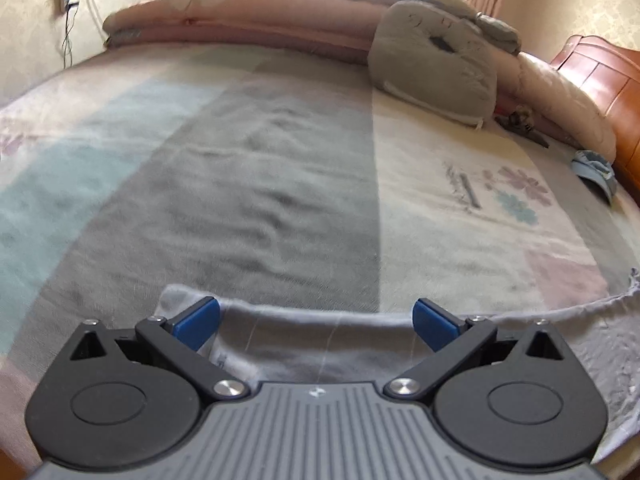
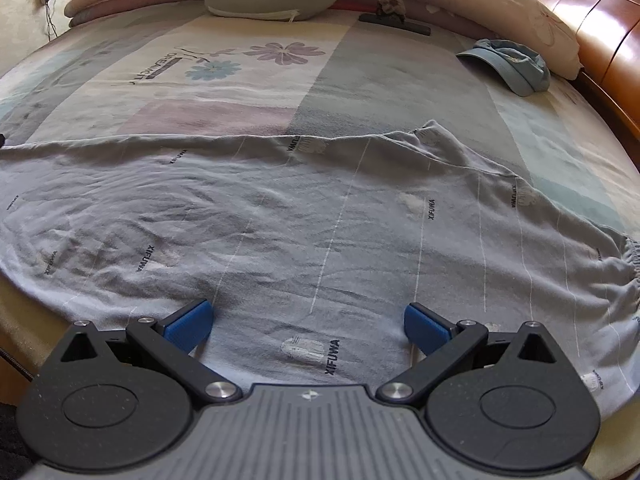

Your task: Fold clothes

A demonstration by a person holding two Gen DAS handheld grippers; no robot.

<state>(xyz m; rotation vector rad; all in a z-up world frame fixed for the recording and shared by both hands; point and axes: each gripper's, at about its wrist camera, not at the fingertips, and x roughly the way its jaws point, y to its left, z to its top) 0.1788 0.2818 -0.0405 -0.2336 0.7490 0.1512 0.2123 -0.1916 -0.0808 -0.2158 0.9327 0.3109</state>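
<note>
A light grey garment (image 2: 304, 208) with thin white stripes and small dark lettering lies spread flat across the near part of the bed. An elastic cuff or waistband bunches at its right edge. My right gripper (image 2: 307, 326) hovers open just over the garment's near edge, blue pads wide apart, nothing between them. In the left wrist view the same grey garment (image 1: 320, 336) shows its far hem and one corner. My left gripper (image 1: 316, 324) is open above that hem, its left fingertip beside the corner.
The bed carries a patchwork sheet (image 1: 280, 168) of grey, teal and cream panels with flowers. A grey pillow (image 1: 432, 64) and rolled pink quilts (image 1: 240, 16) line the far side. A blue cap (image 2: 512, 64) lies far right, near the wooden headboard (image 2: 600, 12).
</note>
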